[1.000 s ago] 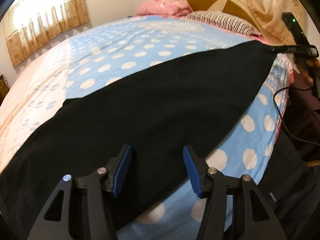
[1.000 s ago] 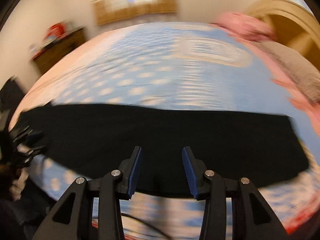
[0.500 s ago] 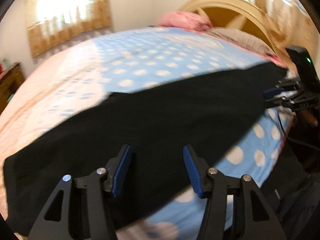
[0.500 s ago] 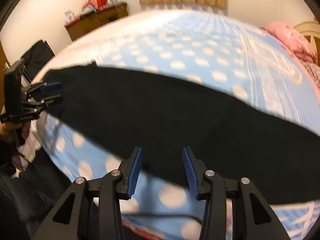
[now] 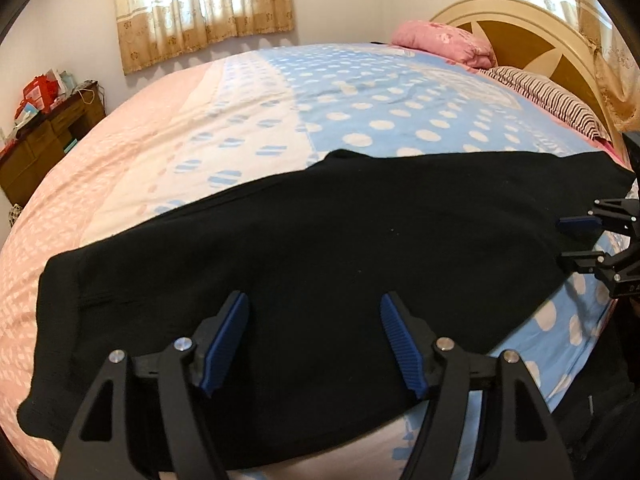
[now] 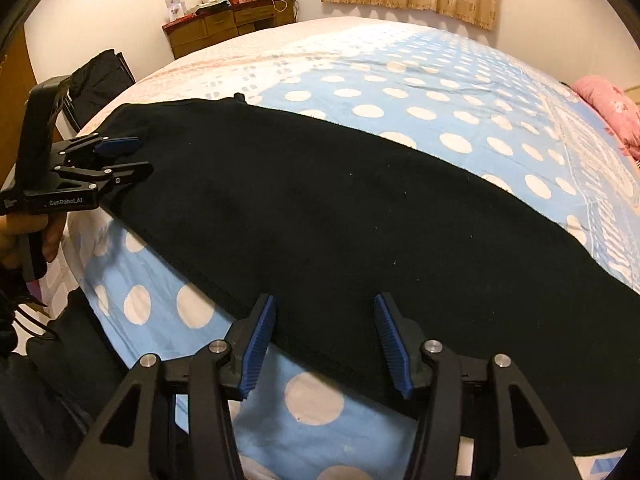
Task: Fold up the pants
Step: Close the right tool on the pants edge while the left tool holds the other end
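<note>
Hovering with jaws that have just been widening and are gripping nothing, the left hand-held gripper point(image 5: 314, 340) and right hand-held gripper point(image 6: 324, 340) are poised over the long black fabric pants point(image 5: 320, 248). Lying as one flat band on the blue polka-dot bed point(image 5: 380, 120), the pants are seemingly still awaiting their crosswise folds.

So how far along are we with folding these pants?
Done: the black pants lie flat as one long strip across the polka-dot bedspread, apparently folded leg over leg. In hand: nothing; the left gripper and right gripper hover over opposite ends, jaws just opening and empty. Left: gripping an end and folding it across.
</note>
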A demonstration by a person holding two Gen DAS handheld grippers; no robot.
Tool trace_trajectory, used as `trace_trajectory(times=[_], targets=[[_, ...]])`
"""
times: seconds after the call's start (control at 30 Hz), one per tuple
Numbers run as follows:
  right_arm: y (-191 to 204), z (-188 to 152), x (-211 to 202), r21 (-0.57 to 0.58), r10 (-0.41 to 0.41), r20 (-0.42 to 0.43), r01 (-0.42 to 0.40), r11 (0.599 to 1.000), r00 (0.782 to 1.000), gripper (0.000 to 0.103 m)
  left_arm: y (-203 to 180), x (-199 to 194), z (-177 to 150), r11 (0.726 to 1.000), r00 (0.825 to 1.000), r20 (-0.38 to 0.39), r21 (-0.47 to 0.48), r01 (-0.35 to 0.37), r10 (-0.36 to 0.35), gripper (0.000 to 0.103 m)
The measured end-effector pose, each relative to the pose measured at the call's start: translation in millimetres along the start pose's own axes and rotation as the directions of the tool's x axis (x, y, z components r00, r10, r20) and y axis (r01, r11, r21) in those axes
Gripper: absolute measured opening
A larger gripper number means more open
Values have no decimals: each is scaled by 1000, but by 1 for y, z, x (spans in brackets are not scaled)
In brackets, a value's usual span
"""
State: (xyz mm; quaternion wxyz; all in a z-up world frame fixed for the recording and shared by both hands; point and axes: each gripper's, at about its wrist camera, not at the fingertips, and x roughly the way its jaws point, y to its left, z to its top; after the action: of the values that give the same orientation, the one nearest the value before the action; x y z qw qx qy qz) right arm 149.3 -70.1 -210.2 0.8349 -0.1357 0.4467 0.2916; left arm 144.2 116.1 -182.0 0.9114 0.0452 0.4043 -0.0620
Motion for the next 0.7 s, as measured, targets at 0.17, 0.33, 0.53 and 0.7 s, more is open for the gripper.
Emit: trace_trajectory(times=[0.17, 0.33, 0.53, 0.7], targets=[[-5, 10, -10, 31, 67, 2, -67, 997, 998, 53, 4, -7, -2, 1000, 1000, 5, -4, 2, -2, 73], [-9, 35, -14, 16, 75, 43, -75, 997, 996, 53, 20, -13, 0, 1000, 1000, 19, -26, -14, 15, 73], [-4, 85, -4, 36, 171, 90, -175, 984, 981, 53, 47, -42, 2, 984, 976, 129, -28, -175, 177, 76], [10, 129, 26, 65, 242, 102, -249, 966, 965, 53, 78, -34, -4, 968, 965, 88, -71, -243, 248, 80]])
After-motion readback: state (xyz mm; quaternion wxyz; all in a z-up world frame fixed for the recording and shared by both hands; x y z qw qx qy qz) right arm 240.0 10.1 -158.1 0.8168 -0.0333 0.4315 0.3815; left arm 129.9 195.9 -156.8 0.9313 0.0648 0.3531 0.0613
